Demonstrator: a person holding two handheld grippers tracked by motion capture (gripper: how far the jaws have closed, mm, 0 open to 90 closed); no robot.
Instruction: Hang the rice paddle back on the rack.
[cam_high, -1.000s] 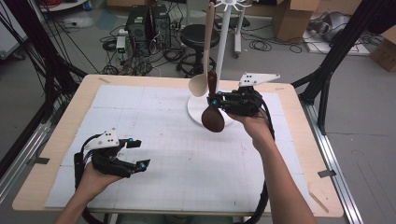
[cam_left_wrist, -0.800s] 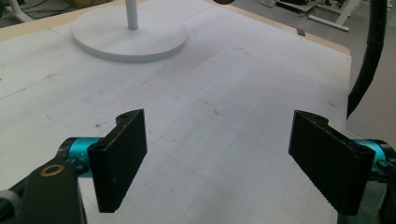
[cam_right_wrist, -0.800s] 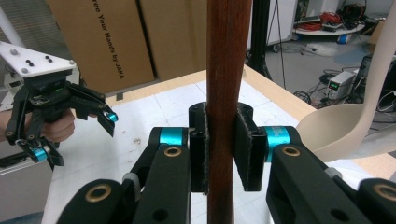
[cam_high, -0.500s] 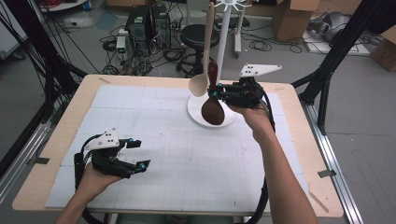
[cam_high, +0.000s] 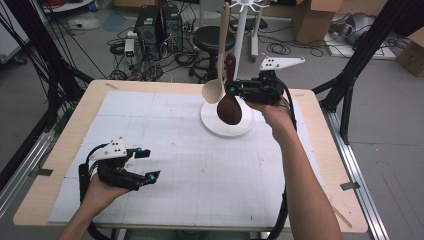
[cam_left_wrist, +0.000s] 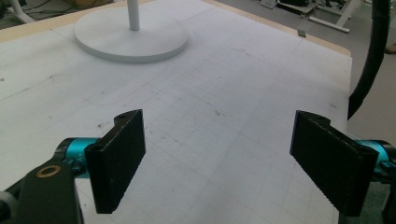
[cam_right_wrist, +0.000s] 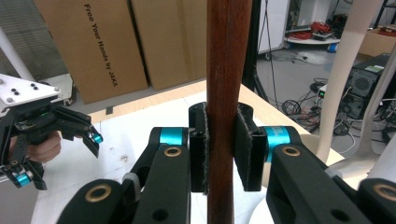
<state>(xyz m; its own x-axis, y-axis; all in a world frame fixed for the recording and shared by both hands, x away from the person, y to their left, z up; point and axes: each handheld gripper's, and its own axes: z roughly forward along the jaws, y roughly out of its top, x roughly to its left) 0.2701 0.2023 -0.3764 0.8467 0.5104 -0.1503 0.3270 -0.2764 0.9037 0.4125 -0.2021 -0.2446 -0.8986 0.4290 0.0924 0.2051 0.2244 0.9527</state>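
The dark wooden spoon (cam_high: 229, 102) hangs upright above the white stand's round base (cam_high: 210, 122) near the worktop's (cam_high: 310, 165) far edge, its handle pinched tight in the right claw (cam_right_wrist: 220, 149). The handle's top is cut off in the right gripper view. Two spoons in all: a pale one (cam_high: 218, 60) hangs just beside it. The left claw (cam_left_wrist: 224, 163) gapes empty near the front left corner.

We see a dark brown wooden spoon (cam_high: 230, 102), glossy, upright with its bowl at the bottom. It hangs above the white round stand base (cam_high: 220, 127), just beside a pale wooden spoon (cam_high: 218, 75).
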